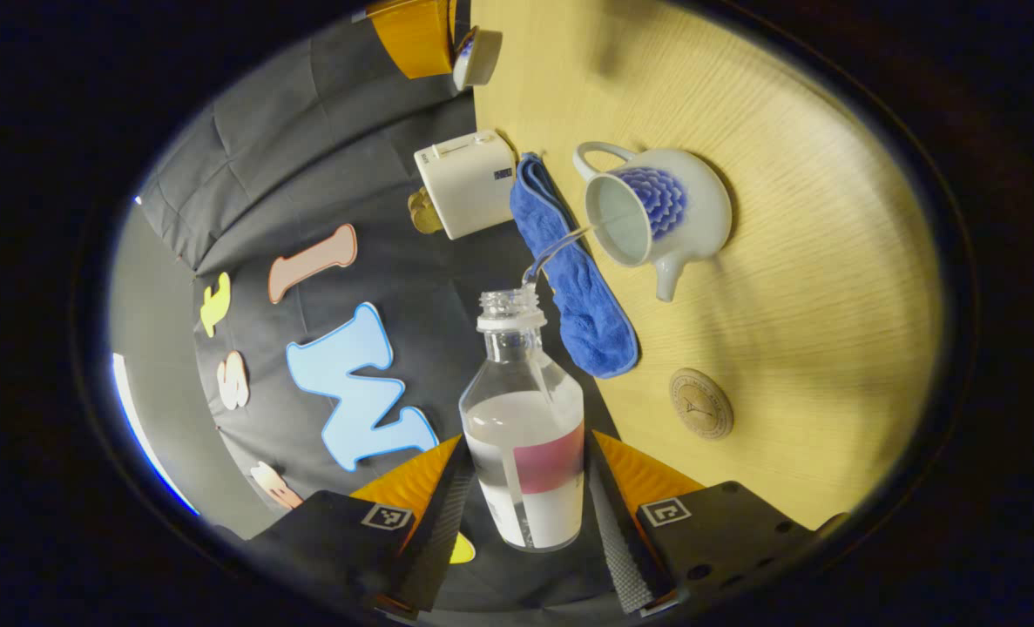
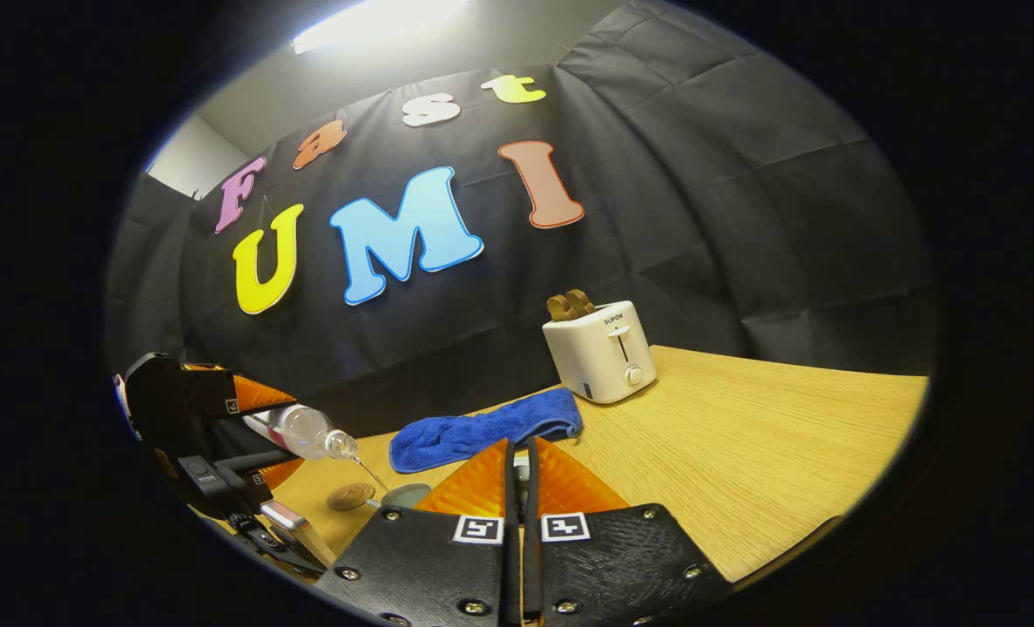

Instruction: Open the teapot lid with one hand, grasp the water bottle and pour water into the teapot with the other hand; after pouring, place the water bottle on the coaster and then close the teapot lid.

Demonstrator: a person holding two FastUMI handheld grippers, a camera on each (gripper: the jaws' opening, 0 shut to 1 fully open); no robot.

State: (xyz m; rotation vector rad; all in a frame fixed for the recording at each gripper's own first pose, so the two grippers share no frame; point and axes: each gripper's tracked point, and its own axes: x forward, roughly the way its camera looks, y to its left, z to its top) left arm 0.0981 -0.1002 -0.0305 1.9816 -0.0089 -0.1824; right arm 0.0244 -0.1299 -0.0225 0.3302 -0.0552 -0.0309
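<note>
In the left gripper view my left gripper [image 1: 527, 453] is shut on a clear water bottle [image 1: 525, 435] with a pink and white label, cap off and about half full. The bottle is tipped, and a thin stream of water arcs from its mouth into the open white teapot [image 1: 660, 213] with a blue flower. A round wooden coaster [image 1: 700, 403] lies near the teapot. The right gripper [image 1: 434, 35] holds the teapot lid [image 1: 479, 54] off to the side. In the right gripper view my right gripper [image 2: 521, 448] is shut, a sliver of the lid [image 2: 523, 475] between its fingers. There the bottle [image 2: 303, 429] pours into the teapot [image 2: 406, 495].
A blue towel [image 1: 573, 279] lies along the table's back edge beside the teapot. A white toaster [image 2: 602, 351] with toast in it stands behind it. The wooden table [image 2: 743, 453] stretches bare to the right of the toaster. The coaster [image 2: 351, 496] sits left of the teapot.
</note>
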